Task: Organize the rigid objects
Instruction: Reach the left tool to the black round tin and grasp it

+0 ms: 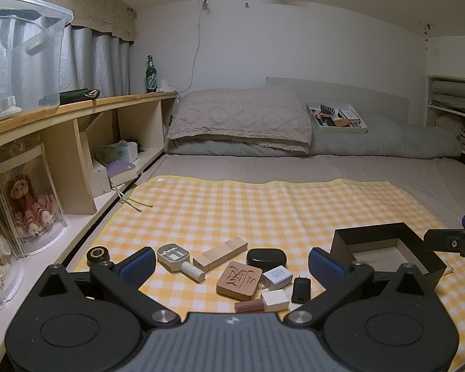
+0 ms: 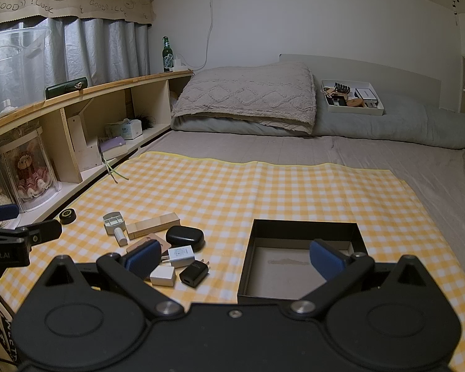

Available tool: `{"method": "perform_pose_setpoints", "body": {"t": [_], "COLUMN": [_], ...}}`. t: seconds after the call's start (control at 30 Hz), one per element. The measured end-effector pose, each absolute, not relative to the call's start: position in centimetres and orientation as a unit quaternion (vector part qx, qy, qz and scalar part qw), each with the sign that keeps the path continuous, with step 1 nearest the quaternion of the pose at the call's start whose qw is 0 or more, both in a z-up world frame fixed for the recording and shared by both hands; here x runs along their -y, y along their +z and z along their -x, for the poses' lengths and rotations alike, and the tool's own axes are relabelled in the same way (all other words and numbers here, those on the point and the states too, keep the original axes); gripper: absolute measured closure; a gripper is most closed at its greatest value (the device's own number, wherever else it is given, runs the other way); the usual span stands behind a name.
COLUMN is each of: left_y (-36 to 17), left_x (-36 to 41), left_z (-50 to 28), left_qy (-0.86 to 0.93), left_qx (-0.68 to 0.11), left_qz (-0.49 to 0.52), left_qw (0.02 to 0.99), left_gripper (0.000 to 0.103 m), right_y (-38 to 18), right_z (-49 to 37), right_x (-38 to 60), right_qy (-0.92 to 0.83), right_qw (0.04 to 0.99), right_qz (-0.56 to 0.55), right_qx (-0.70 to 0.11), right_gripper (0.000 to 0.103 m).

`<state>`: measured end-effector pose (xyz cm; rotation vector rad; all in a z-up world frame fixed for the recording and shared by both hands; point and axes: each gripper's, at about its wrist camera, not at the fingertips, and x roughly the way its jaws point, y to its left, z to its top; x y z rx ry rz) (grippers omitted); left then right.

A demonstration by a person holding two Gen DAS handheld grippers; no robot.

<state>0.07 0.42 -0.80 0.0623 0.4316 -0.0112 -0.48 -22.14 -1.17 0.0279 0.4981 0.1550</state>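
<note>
Small rigid objects lie in a cluster on a yellow checked cloth (image 1: 263, 204): a carved brown block (image 1: 239, 280), a black oval case (image 1: 266, 257), a tan long box (image 1: 220, 253), a white charger (image 1: 277, 277), a black charger (image 1: 300, 290), a white cube (image 1: 275, 300), a brown tube (image 1: 248, 305), a grey tool with white roller (image 1: 178, 259) and a black round tin (image 1: 98, 253). An empty black box (image 2: 303, 263) sits right of them. My left gripper (image 1: 232, 263) is open above the cluster. My right gripper (image 2: 234, 259) is open, between the cluster and the box.
A wooden shelf unit (image 2: 86, 93) runs along the left with a green bottle (image 2: 167, 54), books and dolls. A pillow (image 2: 248, 99), a grey duvet and a white tray of items (image 2: 352, 96) lie at the bed's head.
</note>
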Motion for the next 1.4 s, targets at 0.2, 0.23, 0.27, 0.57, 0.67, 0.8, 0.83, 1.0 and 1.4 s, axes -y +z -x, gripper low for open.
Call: {"method": "perform_pose_setpoints", "body": {"t": [0.2, 0.23, 0.27, 0.57, 0.67, 0.8, 0.83, 1.0, 1.4], "left_y": [-1.1, -1.2, -1.2, -0.8, -0.5, 0.0, 0.2, 1.4, 1.2], "left_x": [-0.4, -0.3, -0.3, -0.8, -1.4, -2.6, -2.9, -5.2, -11.2], "left_z": [0.0, -0.1, -0.1, -0.9, -1.4, -2.4, -2.8, -5.7, -16.6], "left_qy": [-0.004, -0.003, -0.001, 0.020, 0.023, 0.019, 0.019, 0.041, 0.148], "left_qx": [-0.216, -0.217, -0.217, -0.221, -0.222, -0.221, -0.220, -0.221, -0.252], "left_qz": [-0.030, -0.031, -0.030, -0.040, -0.050, -0.066, -0.065, -0.042, -0.021], "left_qw": [0.976, 0.976, 0.976, 0.974, 0.974, 0.973, 0.973, 0.974, 0.956], "left_gripper": [0.000, 0.000, 0.000, 0.000, 0.000, 0.000, 0.000, 0.000, 0.000], "right_y": [-1.2, -1.3, -1.2, -0.4, 0.6, 1.8, 2.0, 2.1, -5.5], "right_z": [0.5, 0.5, 0.5, 1.0, 0.5, -0.6, -1.0, -4.5, -13.8], "right_x": [22.2, 22.2, 22.2, 23.6, 25.0, 27.1, 27.7, 31.0, 36.2], "right_qy": [0.077, 0.076, 0.076, 0.071, 0.057, 0.029, 0.024, -0.023, -0.052], "right_qw": [0.966, 0.966, 0.966, 0.969, 0.969, 0.969, 0.968, 0.957, 0.890], "right_qz": [-0.014, -0.014, -0.014, -0.027, -0.027, -0.012, -0.009, -0.009, -0.065], "right_qx": [-0.246, -0.246, -0.246, -0.236, -0.238, -0.244, -0.249, -0.288, -0.448], "right_gripper": [0.000, 0.000, 0.000, 0.000, 0.000, 0.000, 0.000, 0.000, 0.027]}}
